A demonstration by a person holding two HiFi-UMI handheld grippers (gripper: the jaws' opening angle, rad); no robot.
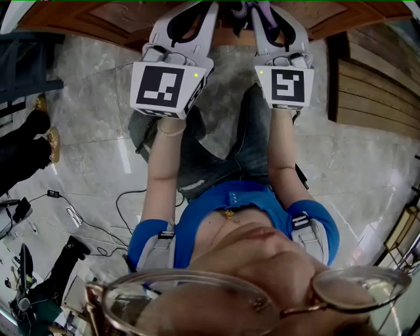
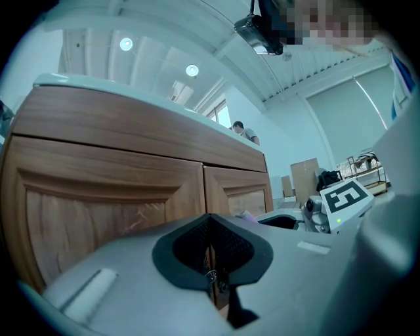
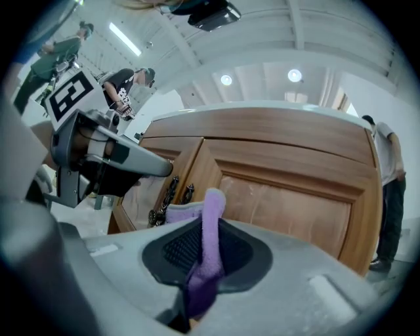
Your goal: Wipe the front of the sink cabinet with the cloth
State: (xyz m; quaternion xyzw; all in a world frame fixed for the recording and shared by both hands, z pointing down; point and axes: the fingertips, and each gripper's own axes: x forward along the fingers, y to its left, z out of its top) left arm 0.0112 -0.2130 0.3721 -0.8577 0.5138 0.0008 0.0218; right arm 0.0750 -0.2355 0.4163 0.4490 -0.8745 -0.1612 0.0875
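The wooden sink cabinet (image 1: 125, 13) runs along the top of the head view, and its panelled doors fill the left gripper view (image 2: 98, 197) and the right gripper view (image 3: 295, 197). My right gripper (image 3: 205, 246) is shut on a purple cloth (image 3: 213, 203), which stands up between the pads close to the door front. In the head view the cloth (image 1: 266, 10) shows at the right gripper (image 1: 275, 18). My left gripper (image 2: 210, 226) is shut with nothing in it, pointing at the seam between two doors. In the head view the left gripper (image 1: 189, 14) is held beside the right one.
Dark metal door handles (image 3: 172, 190) sit left of the cloth. A white countertop (image 2: 118, 88) overhangs the cabinet. Cables (image 1: 79, 223) lie on the marble floor at the left, near another person's shoes (image 1: 49, 141). A wooden panel (image 1: 374, 85) stands at the right. A person (image 3: 387, 190) stands beside the cabinet.
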